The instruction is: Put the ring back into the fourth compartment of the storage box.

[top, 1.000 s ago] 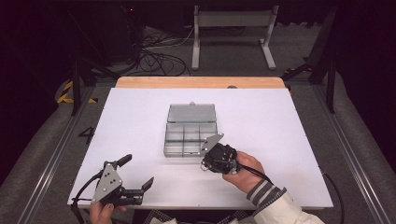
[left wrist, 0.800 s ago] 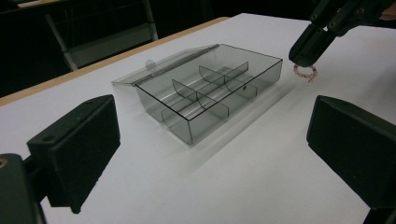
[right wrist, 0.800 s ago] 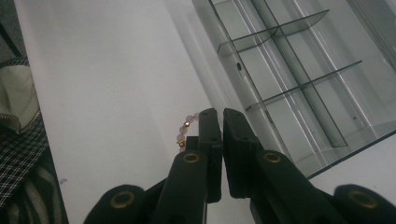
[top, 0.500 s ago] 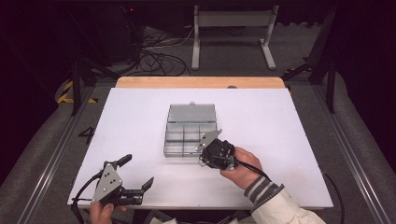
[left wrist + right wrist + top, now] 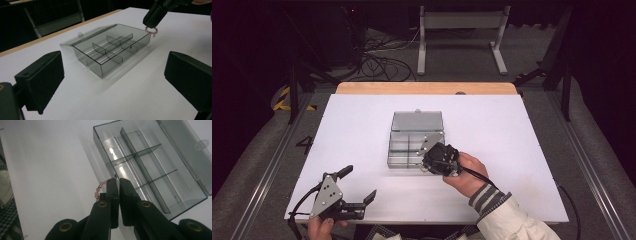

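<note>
- The bead bracelet [image 5: 98, 190] hangs from the right gripper [image 5: 117, 185], whose jaws are pinched tight on it, just over the edge of the clear box [image 5: 152, 162].
- The box lid looks open.
- The left gripper [image 5: 360, 187] is wide open, holding nothing, well away near the white table [image 5: 512, 125] edge.

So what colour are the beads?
Pale pink beads with small gold ones between, best in the right gripper view.

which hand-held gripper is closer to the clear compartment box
Right. The right hand-held gripper is at the compartment box's near right corner, jaws shut on a pink bead bracelet. The left hand-held gripper sits open, apart from the box near the table's front-left edge.
</note>
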